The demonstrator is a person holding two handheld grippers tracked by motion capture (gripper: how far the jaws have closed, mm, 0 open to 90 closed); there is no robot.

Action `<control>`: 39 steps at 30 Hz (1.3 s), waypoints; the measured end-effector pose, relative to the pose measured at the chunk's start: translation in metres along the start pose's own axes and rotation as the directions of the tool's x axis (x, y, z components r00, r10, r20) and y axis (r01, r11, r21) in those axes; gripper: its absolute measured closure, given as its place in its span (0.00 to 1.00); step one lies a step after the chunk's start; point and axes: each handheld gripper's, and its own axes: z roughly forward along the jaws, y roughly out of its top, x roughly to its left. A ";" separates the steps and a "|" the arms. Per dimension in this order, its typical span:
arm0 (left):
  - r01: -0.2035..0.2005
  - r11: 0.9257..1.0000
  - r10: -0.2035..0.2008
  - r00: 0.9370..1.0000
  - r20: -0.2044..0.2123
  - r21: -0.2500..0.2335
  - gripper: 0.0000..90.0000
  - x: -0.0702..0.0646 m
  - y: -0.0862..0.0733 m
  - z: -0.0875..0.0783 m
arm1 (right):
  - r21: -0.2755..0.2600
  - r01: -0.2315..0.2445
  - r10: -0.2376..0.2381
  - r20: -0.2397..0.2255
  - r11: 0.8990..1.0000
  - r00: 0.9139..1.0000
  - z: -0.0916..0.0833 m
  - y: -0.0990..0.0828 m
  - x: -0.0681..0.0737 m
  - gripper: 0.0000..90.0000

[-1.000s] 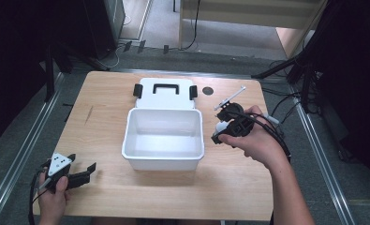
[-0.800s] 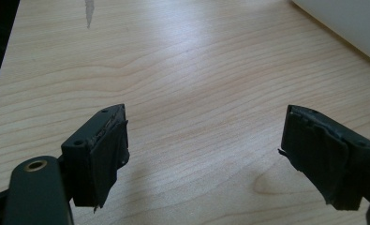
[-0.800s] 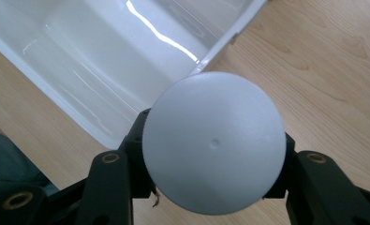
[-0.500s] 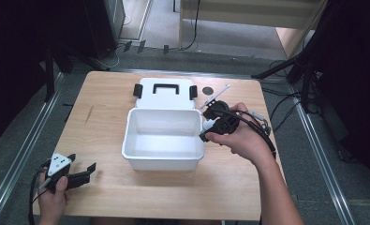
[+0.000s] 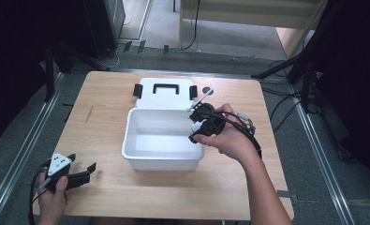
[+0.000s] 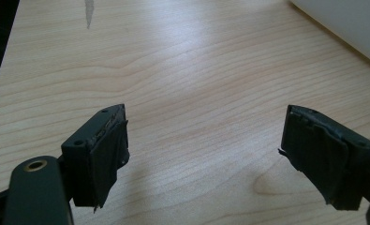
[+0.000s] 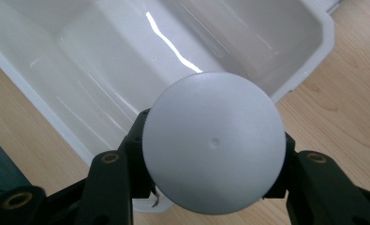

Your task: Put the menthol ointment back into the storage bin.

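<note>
A pale grey ball (image 7: 214, 149) sits clamped between the black jaws of my right gripper (image 7: 214, 157). That right gripper (image 5: 199, 127) hangs over the right rim of an open white plastic bin (image 5: 140, 152) in the middle of the table, and the ball (image 5: 197, 125) shows as a small white spot. The bin's empty inside (image 7: 126, 70) lies just beyond the ball. My left gripper (image 5: 79, 174) rests open at the table's front left corner. Nothing but bare wood lies between the jaws of the left gripper (image 6: 206, 154).
The bin's white lid (image 5: 164, 93) with a black handle and clips lies flat behind the bin. A small dark round mark (image 5: 206, 89) is on the table right of the lid. A corner of the bin (image 6: 346, 23) shows at the left gripper view's upper right.
My right gripper has carried the ball leftward from beside the bin to over its right rim. The left gripper has not moved.
</note>
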 end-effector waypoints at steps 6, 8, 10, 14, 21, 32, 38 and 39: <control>-0.001 1.000 0.001 1.000 -0.002 0.000 0.18 0.000 0.000 0.000 | 0.014 0.013 -0.013 -0.011 1.000 1.000 0.014 -0.002 0.003 0.57; -0.001 1.000 0.001 1.000 -0.002 0.001 0.18 0.000 0.000 0.000 | 0.017 0.024 -0.024 -0.011 1.000 1.000 0.018 -0.003 0.004 0.57; -0.003 1.000 0.003 1.000 -0.002 0.002 0.18 0.000 0.000 0.000 | 0.008 0.027 -0.026 -0.020 1.000 0.999 0.021 -0.003 0.004 0.57; -0.006 1.000 0.006 1.000 -0.004 0.003 0.18 0.000 0.000 0.000 | 0.014 0.043 -0.043 -0.010 0.999 0.999 0.025 -0.002 0.006 0.57; -0.014 1.000 0.014 1.000 -0.004 0.007 0.18 0.000 0.000 0.000 | 0.062 0.125 -0.125 -0.008 0.990 0.992 0.044 -0.005 0.014 0.57; -0.010 1.000 0.010 1.000 -0.005 0.008 0.18 -0.001 0.000 0.001 | 0.114 0.166 -0.167 -0.001 0.980 0.986 0.061 -0.003 0.023 0.54; -0.008 1.000 0.008 1.000 -0.004 0.008 0.18 -0.001 0.000 0.001 | 0.123 0.162 -0.163 -0.002 0.979 0.987 0.061 -0.002 0.020 0.59; -0.009 1.000 0.009 1.000 -0.004 0.007 0.18 -0.001 0.000 0.000 | 0.125 0.154 -0.155 -0.003 0.980 0.988 0.062 -0.003 0.019 0.60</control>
